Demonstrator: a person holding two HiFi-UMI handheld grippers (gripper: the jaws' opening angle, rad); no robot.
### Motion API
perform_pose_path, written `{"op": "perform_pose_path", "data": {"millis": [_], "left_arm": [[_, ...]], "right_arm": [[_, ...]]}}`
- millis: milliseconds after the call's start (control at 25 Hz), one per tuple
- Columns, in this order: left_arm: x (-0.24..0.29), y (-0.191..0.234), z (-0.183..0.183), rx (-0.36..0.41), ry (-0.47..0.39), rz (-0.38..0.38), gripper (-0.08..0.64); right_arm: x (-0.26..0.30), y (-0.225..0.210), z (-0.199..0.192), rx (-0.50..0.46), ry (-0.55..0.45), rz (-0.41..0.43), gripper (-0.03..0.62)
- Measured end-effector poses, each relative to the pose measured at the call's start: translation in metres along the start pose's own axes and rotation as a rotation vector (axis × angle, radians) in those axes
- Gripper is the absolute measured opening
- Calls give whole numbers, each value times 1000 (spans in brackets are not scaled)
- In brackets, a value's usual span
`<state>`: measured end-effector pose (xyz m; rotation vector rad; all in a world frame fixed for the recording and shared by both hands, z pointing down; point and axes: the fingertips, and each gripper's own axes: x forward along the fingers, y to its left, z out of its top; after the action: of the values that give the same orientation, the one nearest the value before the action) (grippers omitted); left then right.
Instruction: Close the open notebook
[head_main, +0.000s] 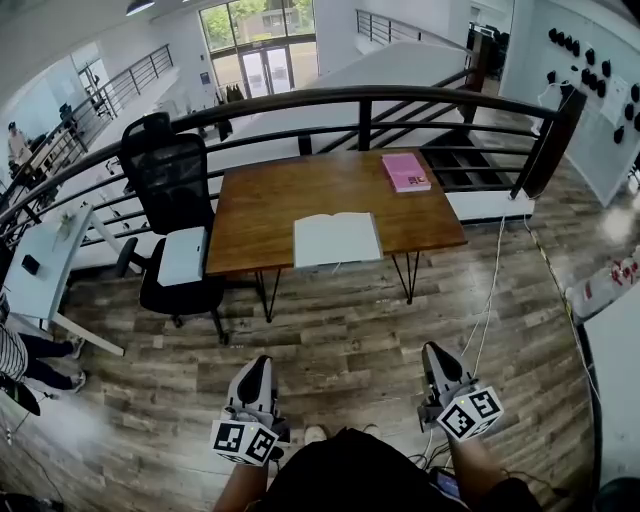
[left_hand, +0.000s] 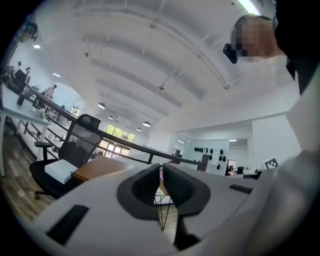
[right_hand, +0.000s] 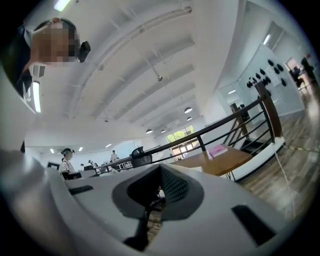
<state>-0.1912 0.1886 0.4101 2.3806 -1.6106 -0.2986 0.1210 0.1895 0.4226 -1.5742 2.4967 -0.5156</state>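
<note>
An open white notebook (head_main: 337, 239) lies flat at the front edge of the wooden table (head_main: 270, 205), pages up. Both grippers hang low near my body, well short of the table and over the floor. My left gripper (head_main: 257, 366) is shut with nothing in it; its view (left_hand: 161, 172) shows the jaws closed together, and the table (left_hand: 97, 167) lies beyond them. My right gripper (head_main: 434, 352) is shut and empty too, its jaws (right_hand: 160, 175) closed, and the table (right_hand: 220, 161) lies off to its right.
A pink book (head_main: 405, 171) lies at the table's back right corner. A black office chair (head_main: 175, 205) with a white pad on its seat stands left of the table. A dark railing (head_main: 350, 110) runs behind. A white desk (head_main: 40, 270) is at far left, a cable (head_main: 490, 300) on the floor.
</note>
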Motion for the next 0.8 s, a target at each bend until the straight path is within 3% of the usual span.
{"op": "perform_pose_path", "data": {"millis": [120, 360, 400, 440, 480, 520, 560, 800], "left_arm": [[-1, 5, -3, -12, 4, 11, 29], [2, 6, 2, -16, -1, 18, 29], [3, 4, 5, -19, -6, 9, 29], [4, 0, 8, -19, -10, -6, 31], [6, -4, 10, -16, -13, -22, 82], [8, -7, 12, -9, -14, -34, 250], [11, -9, 13, 3, -14, -38, 323], [17, -19, 8, 51, 23, -68, 361]], "right_arm": [[5, -1, -4, 35, 21, 19, -3], [19, 16, -2, -51, 37, 69, -3], [21, 22, 0, -56, 30, 95, 72], [22, 28, 1, -61, 20, 121, 278], [23, 33, 4, -69, 10, 138, 397], [24, 35, 6, -81, 1, 143, 417], [25, 36, 7, -98, -6, 139, 426], [21, 30, 7, -133, -6, 104, 425]]}}
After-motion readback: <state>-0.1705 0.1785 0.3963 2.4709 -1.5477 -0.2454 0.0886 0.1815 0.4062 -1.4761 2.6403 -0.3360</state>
